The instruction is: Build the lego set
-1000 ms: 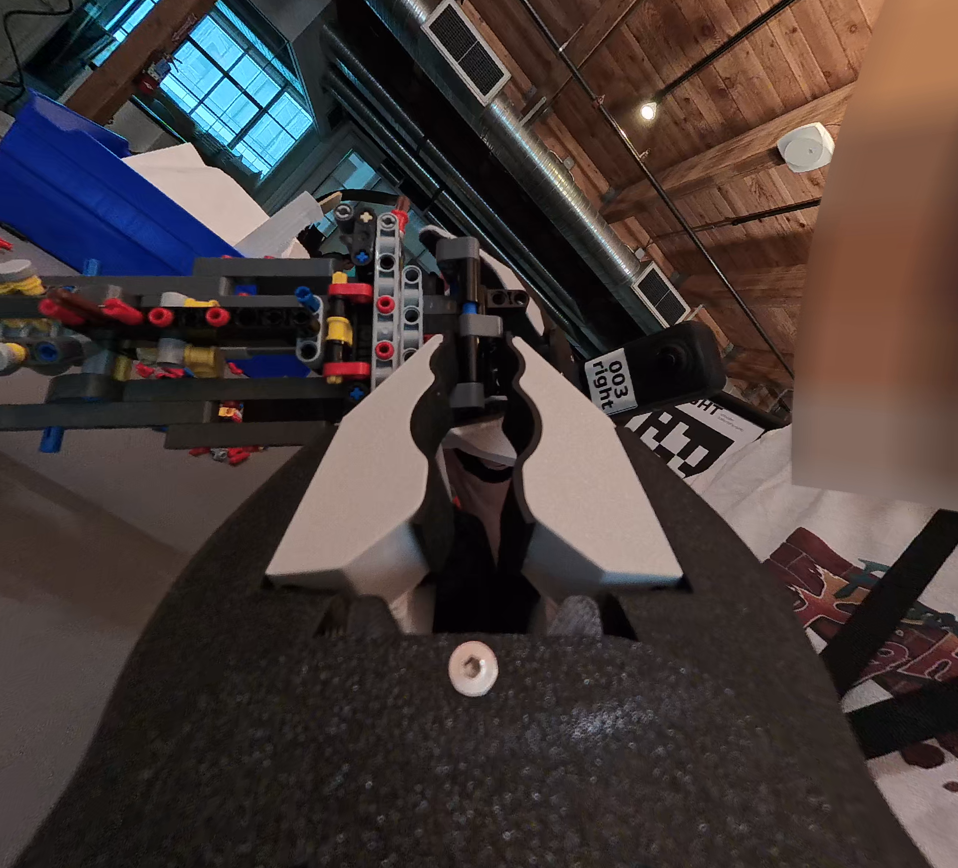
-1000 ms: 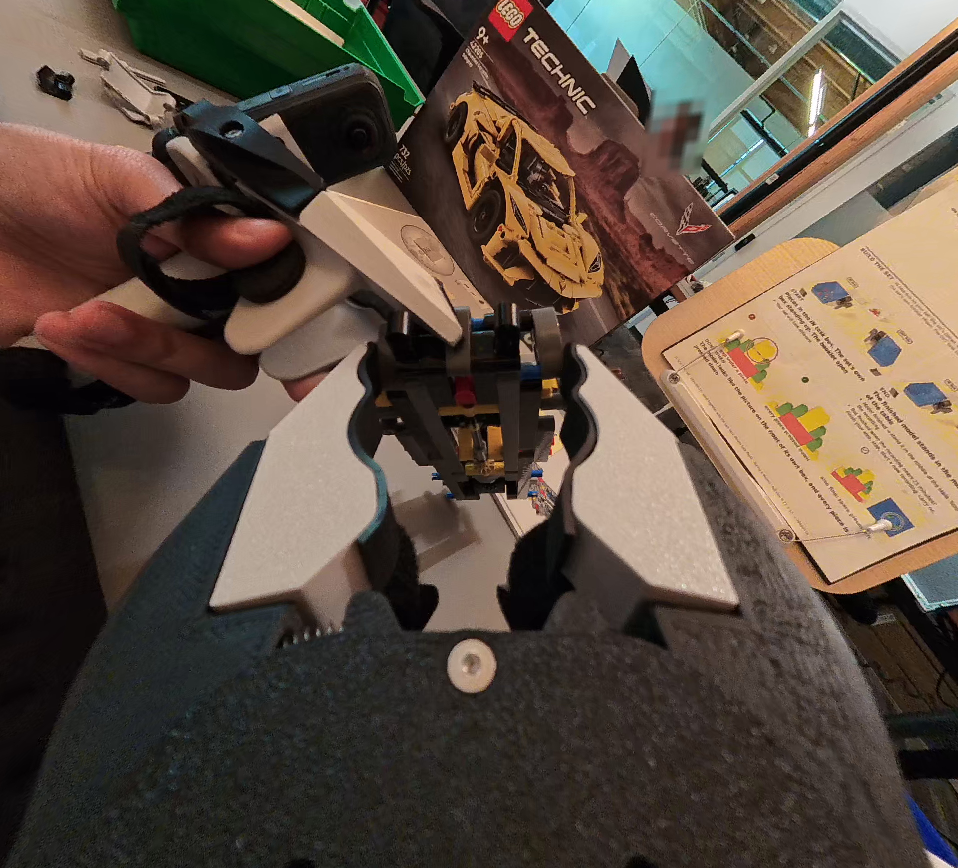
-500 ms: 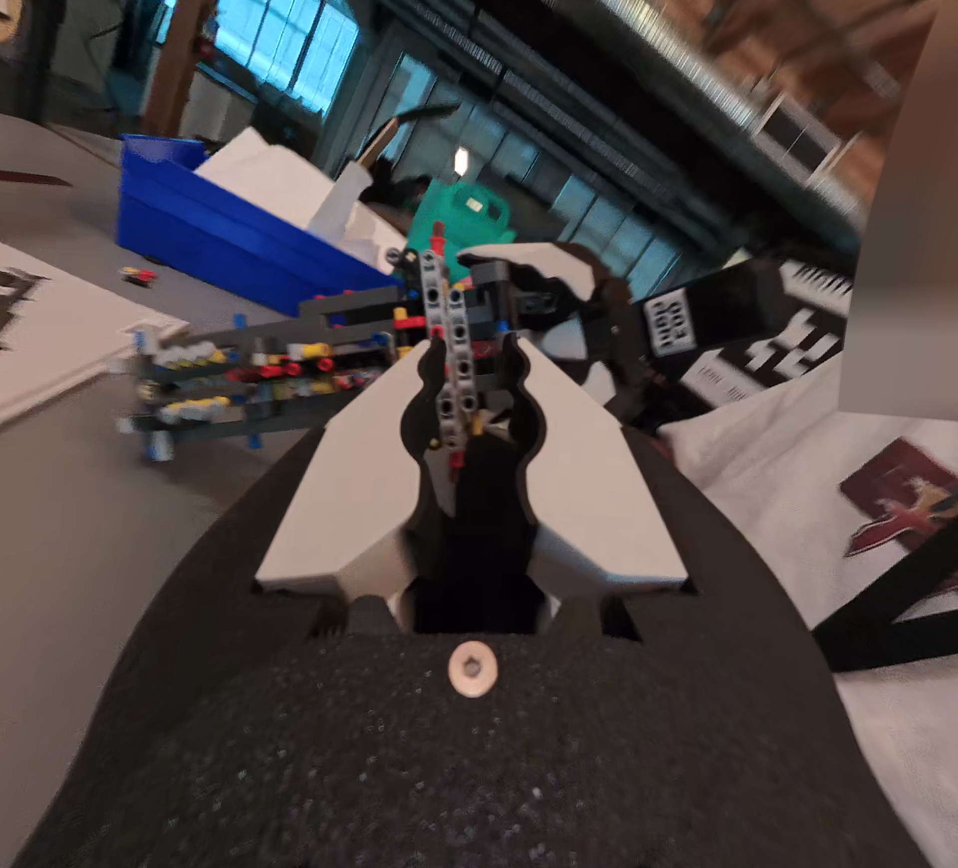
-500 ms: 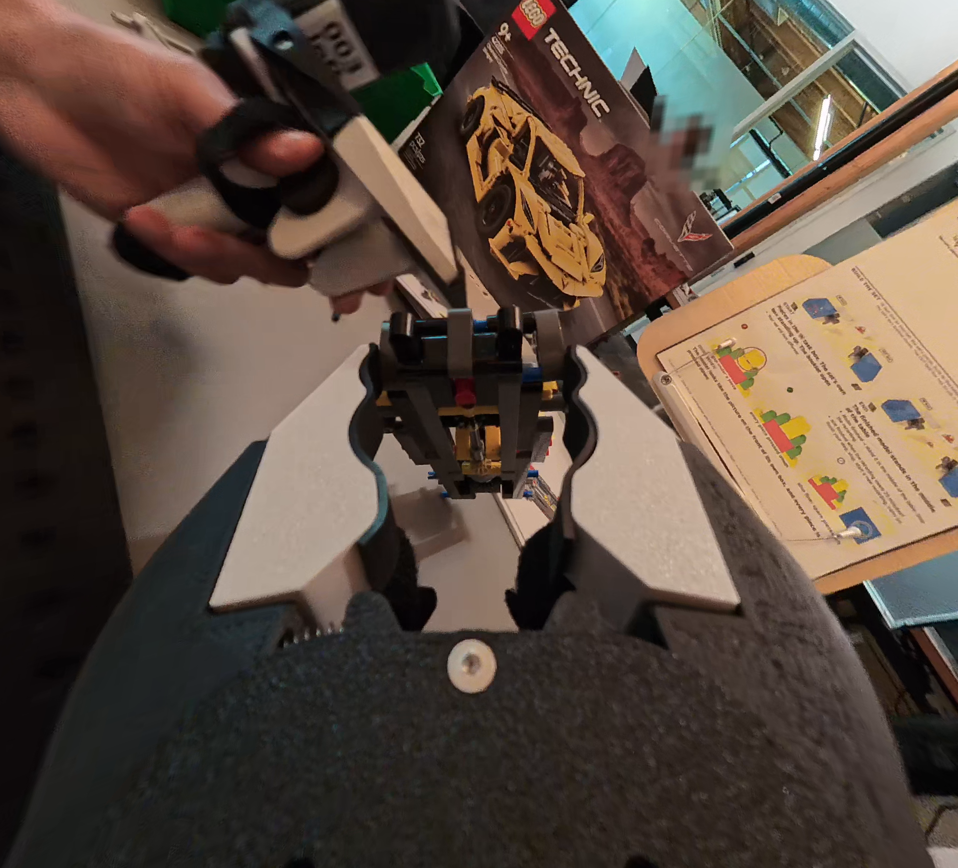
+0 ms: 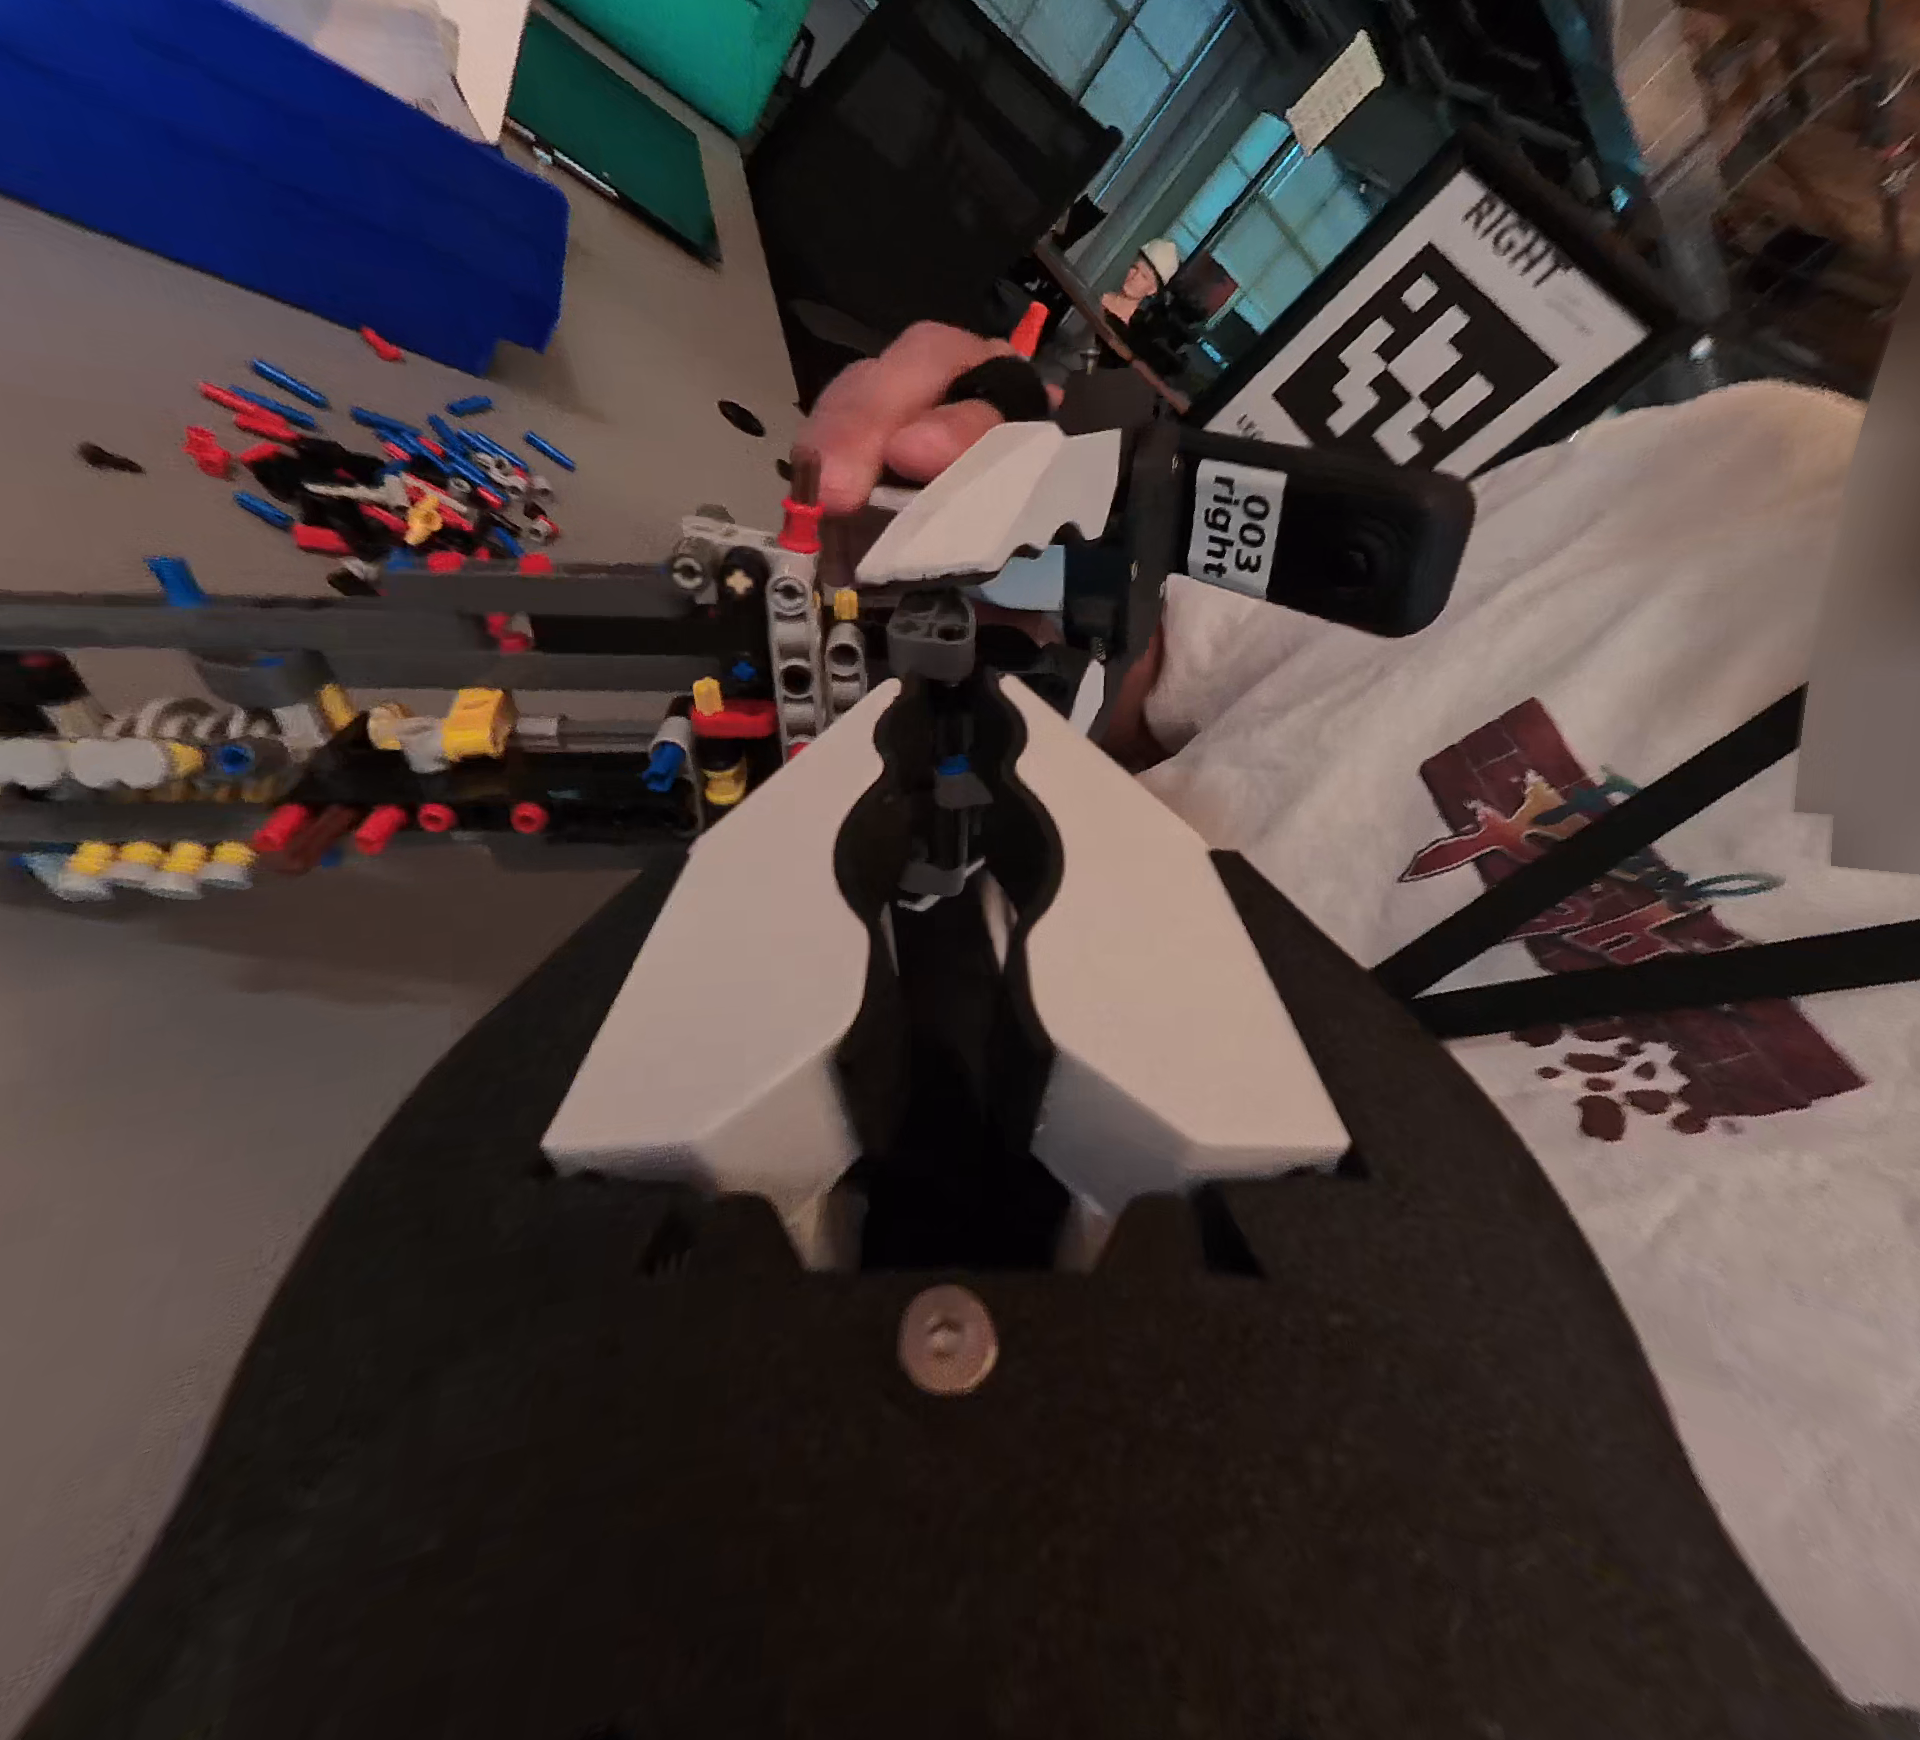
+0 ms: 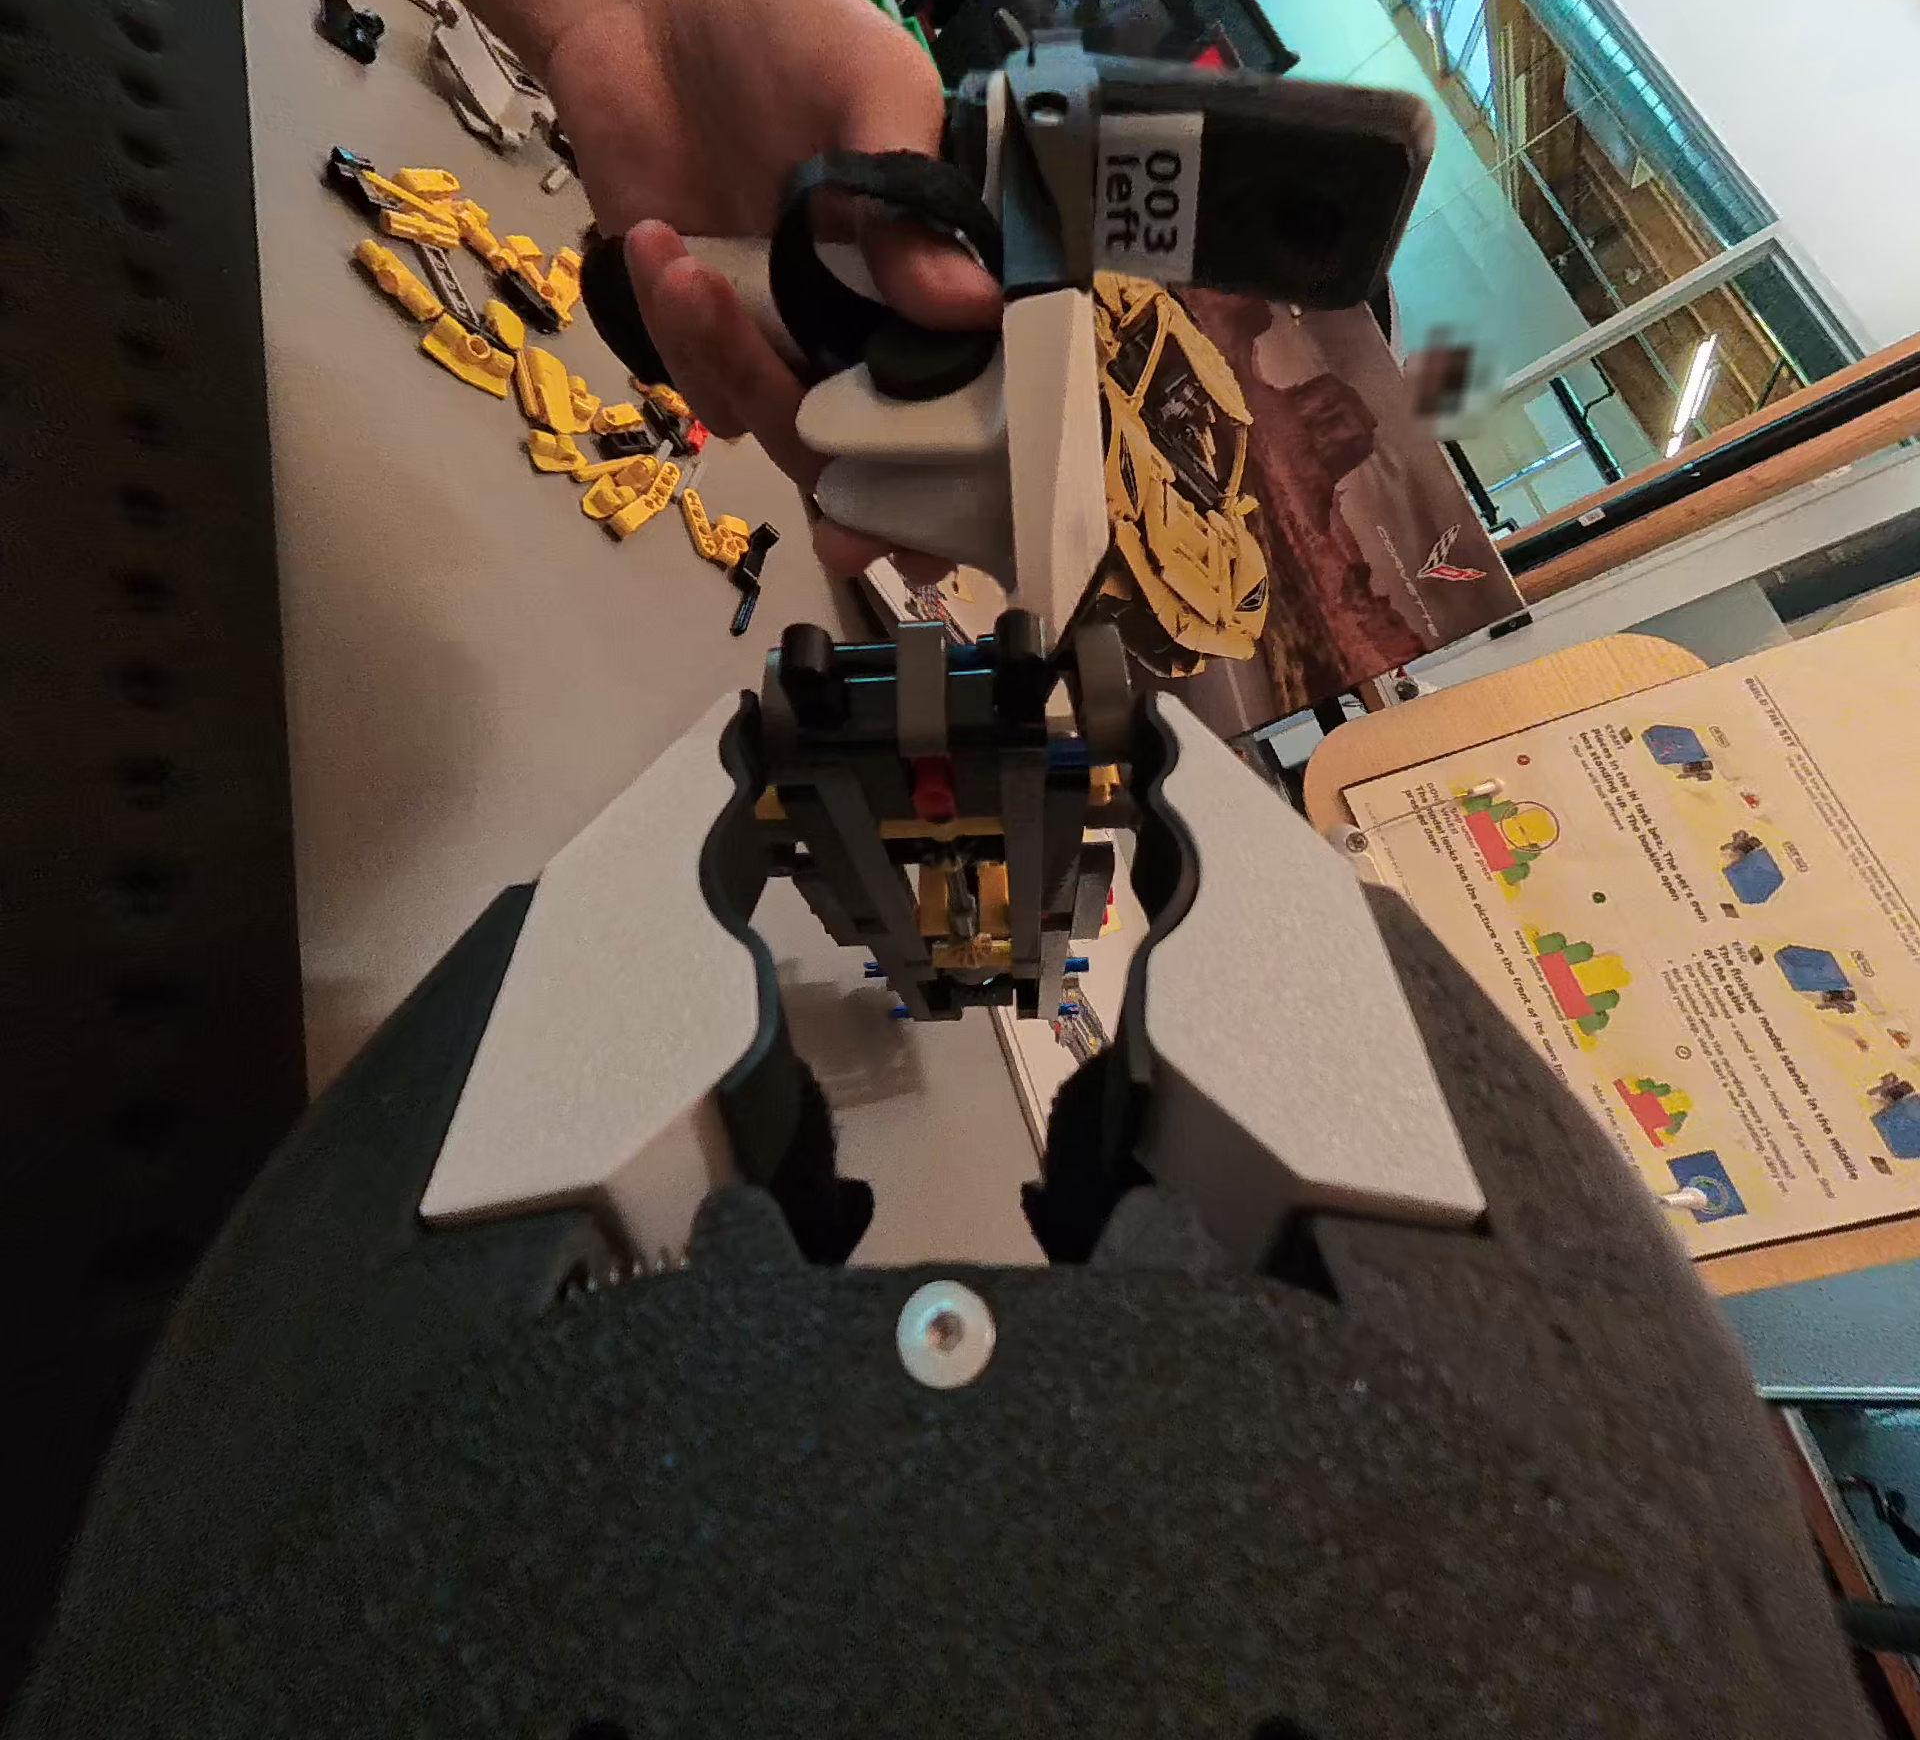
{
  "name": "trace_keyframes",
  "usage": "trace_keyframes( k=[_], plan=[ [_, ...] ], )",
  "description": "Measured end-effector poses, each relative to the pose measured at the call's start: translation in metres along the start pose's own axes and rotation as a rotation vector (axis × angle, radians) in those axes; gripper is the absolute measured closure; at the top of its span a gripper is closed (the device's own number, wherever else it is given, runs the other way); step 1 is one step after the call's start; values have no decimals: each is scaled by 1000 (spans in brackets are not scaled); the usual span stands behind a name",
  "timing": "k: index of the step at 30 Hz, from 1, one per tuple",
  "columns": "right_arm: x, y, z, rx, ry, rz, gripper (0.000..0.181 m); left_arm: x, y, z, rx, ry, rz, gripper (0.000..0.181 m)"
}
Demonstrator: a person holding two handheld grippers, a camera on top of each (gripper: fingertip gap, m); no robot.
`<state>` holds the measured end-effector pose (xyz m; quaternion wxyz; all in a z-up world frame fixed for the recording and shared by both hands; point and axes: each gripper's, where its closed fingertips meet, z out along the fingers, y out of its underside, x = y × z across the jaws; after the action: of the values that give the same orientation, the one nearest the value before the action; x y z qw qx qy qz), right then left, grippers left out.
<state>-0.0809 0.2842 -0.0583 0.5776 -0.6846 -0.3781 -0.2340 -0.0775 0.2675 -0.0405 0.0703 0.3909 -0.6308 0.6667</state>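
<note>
right tongs point(image 6: 940, 849) clamp chassis point(image 6: 935, 859) mid-frame; left tongs point(image 5: 940, 755) swung down, pinching grey connector point(image 5: 932, 641) onto it; seating next, prob

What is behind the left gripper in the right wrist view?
Behind the left gripper stands the set's box with a yellow car picture; the gripper and hand cover its upper left part.

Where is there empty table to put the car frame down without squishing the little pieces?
Bare grey table lies just below the long frame. Another bare strip runs between the yellow pieces and the dark mat. It is crowded around the red and blue pins near the blue bin.
</note>
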Motion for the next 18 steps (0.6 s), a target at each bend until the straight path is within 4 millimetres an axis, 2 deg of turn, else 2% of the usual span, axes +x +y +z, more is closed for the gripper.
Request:
trace_keyframes(
  k=[4, 8, 18],
  plan=[
    [-1, 11, 1, -49, 17, -21, 112, -8, 1, 3, 1, -2, -110, 176],
    [-1, 12, 0, -46, 33, -15, 112, -7, 2, 5, 3, 24, -164, 176],
    [-1, 18, -2, -94, 49, -25, 112, -11, 4, 8, -124, -144, 30, 176]
  ],
)
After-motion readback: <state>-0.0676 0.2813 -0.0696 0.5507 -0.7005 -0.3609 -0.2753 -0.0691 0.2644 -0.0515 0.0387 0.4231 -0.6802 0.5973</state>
